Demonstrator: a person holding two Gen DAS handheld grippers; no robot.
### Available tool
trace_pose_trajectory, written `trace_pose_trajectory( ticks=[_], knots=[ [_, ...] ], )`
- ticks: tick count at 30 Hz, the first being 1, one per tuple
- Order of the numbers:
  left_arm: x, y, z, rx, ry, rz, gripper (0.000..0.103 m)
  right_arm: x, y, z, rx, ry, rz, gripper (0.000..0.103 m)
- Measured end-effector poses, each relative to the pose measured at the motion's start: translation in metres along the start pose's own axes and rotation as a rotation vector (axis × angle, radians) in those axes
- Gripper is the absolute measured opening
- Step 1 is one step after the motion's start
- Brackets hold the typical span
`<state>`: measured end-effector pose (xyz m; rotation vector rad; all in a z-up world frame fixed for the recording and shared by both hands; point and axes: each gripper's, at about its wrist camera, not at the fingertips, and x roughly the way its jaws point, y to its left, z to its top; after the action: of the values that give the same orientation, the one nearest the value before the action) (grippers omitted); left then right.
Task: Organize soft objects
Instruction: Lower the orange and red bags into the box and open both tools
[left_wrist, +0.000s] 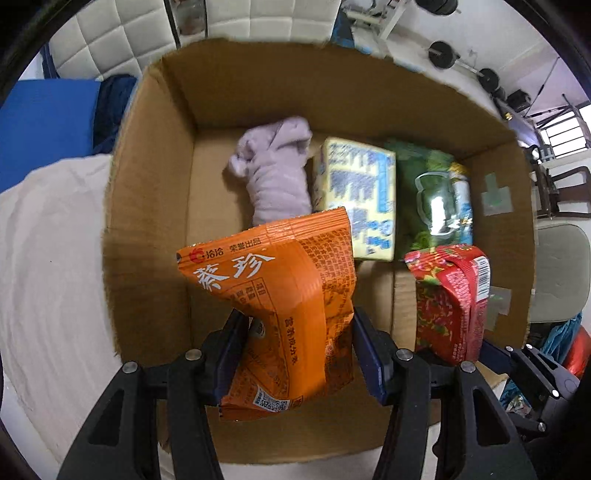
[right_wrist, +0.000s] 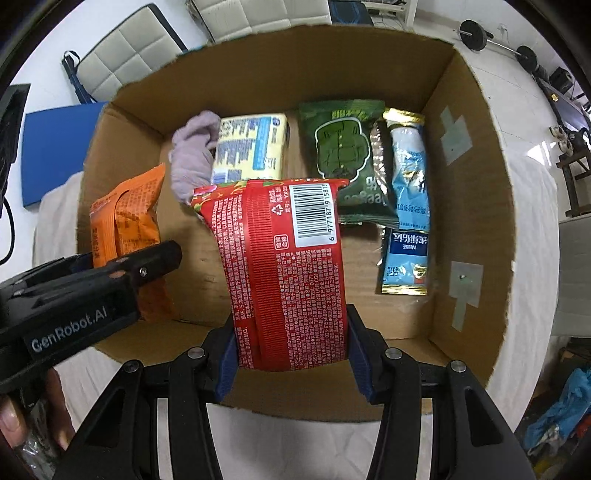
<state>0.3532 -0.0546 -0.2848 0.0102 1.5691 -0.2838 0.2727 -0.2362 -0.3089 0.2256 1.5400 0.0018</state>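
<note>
My left gripper (left_wrist: 299, 339) is shut on an orange snack packet (left_wrist: 280, 295) and holds it over the near left part of an open cardboard box (left_wrist: 147, 206). My right gripper (right_wrist: 291, 343) is shut on a red snack packet (right_wrist: 284, 266) over the box's (right_wrist: 476, 206) near middle. The red packet also shows in the left wrist view (left_wrist: 448, 299), and the orange packet in the right wrist view (right_wrist: 127, 218). On the box floor lie a lilac cloth (left_wrist: 275, 173), a yellow pack (left_wrist: 358, 195), a green packet (right_wrist: 340, 151) and a blue sachet (right_wrist: 408, 206).
The box sits on a white cloth-covered surface (left_wrist: 48, 258). A blue pad (left_wrist: 44, 122) and white cushioned chairs (right_wrist: 122, 55) stand behind. Barbell weights (right_wrist: 476, 35) lie on the floor at the far right.
</note>
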Motion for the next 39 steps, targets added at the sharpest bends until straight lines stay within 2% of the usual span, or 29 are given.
trace_pose_trajectory(
  ticks=[5, 7, 8, 9, 13, 21, 22, 23, 24, 25, 26, 27, 39],
  knots=[
    [0.020, 0.008, 0.004, -0.032, 0.073, -0.033, 0.055, 0.018, -0.002, 0.008, 0.005, 0.037, -0.002, 0.055],
    [0.026, 0.011, 0.003, -0.054, 0.109, -0.067, 0.057, 0.027, -0.003, 0.011, 0.003, 0.067, 0.010, 0.056],
    [0.027, 0.012, 0.002, -0.061, 0.114, -0.079, 0.059, 0.030, -0.003, 0.011, 0.006, 0.080, 0.024, 0.062],
    [0.027, 0.012, 0.001, -0.066, 0.108, -0.082, 0.061, 0.032, -0.005, 0.012, 0.010, 0.084, 0.034, 0.067],
    [0.024, 0.011, -0.003, -0.055, 0.092, -0.061, 0.063, 0.032, -0.006, 0.012, 0.000, 0.066, 0.012, 0.072],
    [0.009, 0.011, -0.011, -0.045, 0.041, -0.031, 0.064, 0.027, -0.013, 0.011, 0.001, 0.054, -0.012, 0.072],
    [0.005, 0.010, -0.012, -0.041, 0.028, -0.020, 0.067, 0.024, -0.013, 0.010, 0.000, 0.050, -0.019, 0.072],
    [0.002, 0.009, -0.014, -0.036, 0.019, -0.012, 0.083, 0.022, -0.012, 0.007, 0.000, 0.046, -0.026, 0.075],
    [-0.002, 0.009, -0.016, -0.032, 0.001, 0.008, 0.097, 0.020, -0.013, 0.005, 0.001, 0.041, -0.029, 0.086],
    [-0.003, 0.008, -0.015, -0.029, -0.011, 0.025, 0.099, 0.018, -0.013, 0.004, 0.001, 0.036, -0.029, 0.092],
    [-0.007, 0.006, -0.017, -0.020, -0.028, 0.044, 0.099, 0.015, -0.013, 0.001, 0.001, 0.029, -0.030, 0.100],
    [-0.011, 0.005, -0.019, -0.013, -0.039, 0.059, 0.099, 0.007, -0.013, 0.000, 0.003, 0.016, -0.033, 0.102],
    [-0.065, -0.008, -0.046, -0.012, -0.152, 0.040, 0.099, -0.048, -0.022, -0.018, 0.011, -0.094, -0.032, 0.103]
  ],
)
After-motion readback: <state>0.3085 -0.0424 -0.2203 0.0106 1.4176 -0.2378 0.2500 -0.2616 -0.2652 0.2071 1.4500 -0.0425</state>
